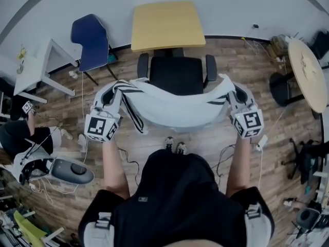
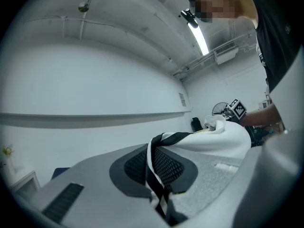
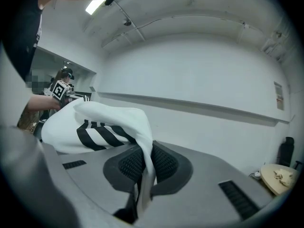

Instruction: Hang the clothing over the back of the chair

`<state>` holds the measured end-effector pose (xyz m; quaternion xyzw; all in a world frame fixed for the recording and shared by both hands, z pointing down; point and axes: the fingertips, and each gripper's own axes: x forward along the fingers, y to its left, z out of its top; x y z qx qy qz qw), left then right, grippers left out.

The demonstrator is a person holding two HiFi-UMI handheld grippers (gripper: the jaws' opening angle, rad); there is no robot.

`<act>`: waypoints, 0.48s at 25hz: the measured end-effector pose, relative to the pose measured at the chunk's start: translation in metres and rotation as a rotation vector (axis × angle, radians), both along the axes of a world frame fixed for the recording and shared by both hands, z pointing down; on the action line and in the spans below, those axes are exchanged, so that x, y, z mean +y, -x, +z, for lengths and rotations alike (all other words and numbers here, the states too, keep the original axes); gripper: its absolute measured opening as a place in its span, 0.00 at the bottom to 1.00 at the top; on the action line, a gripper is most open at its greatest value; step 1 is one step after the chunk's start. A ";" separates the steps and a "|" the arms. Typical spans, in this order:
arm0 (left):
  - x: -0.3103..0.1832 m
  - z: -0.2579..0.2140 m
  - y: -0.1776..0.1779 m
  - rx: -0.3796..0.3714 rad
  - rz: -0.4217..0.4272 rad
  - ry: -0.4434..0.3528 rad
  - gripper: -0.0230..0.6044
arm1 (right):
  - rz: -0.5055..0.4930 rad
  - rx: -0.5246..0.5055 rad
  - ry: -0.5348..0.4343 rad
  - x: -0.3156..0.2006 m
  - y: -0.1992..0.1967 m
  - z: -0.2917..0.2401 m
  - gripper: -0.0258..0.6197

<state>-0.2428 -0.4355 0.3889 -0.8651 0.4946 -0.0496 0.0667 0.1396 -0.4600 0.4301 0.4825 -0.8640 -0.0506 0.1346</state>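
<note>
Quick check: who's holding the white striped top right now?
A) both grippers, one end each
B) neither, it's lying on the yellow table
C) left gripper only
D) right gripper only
A: the left gripper and the right gripper each have their jaws shut on an end of the top, which spans between them in front of the black chair.

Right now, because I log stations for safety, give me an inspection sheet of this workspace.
Surface: wood floor.
Job's things: white striped garment stretched between both claws at the black chair, apparently not draped yet.
Clutter: grey device on the floor, left.
Grippers: left claw shut on garment; right claw shut on garment.
Cables: loose leads across the floor.
Surroundings: yellow table, blue chair, round table, a second person.
</note>
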 end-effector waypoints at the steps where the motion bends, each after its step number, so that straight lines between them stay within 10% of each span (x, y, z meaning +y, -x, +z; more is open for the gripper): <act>1: -0.006 0.001 -0.001 0.002 0.014 0.002 0.05 | 0.009 0.003 0.004 -0.002 0.000 0.000 0.05; 12: -0.055 0.024 -0.008 0.010 0.143 0.034 0.05 | 0.063 -0.049 0.024 -0.028 0.002 0.005 0.05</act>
